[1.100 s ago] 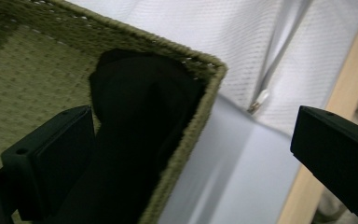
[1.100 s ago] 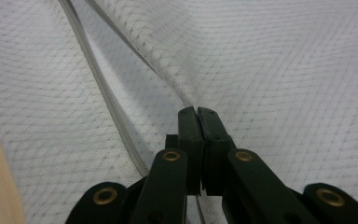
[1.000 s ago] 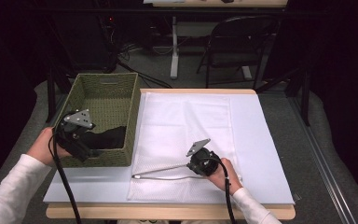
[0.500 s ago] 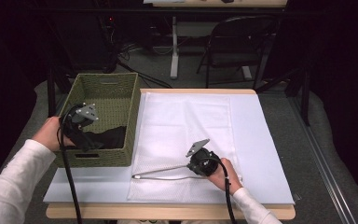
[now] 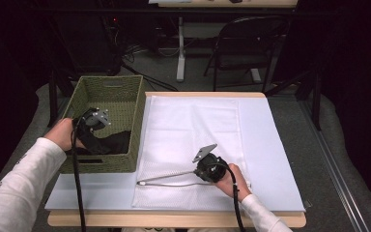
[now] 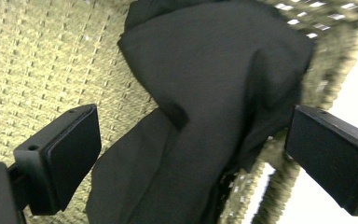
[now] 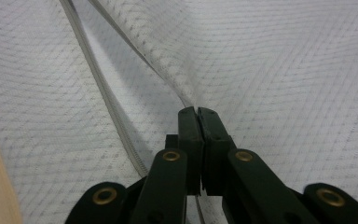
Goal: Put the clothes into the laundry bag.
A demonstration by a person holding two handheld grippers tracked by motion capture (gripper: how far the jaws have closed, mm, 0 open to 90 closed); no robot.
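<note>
Black cloth [image 6: 205,112] in basket [image 5: 125,92] — chair [image 5: 251,43] prob. behind.

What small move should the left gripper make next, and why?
Probably close the left gripper on the black cloth: its open jaws sit on either side of the cloth inside the green woven basket, while the right gripper is shut on the white mesh bag.

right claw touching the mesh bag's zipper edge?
Touching. The right gripper view shows the right claw shut on the white mesh bag where its zipper opening parts.
</note>
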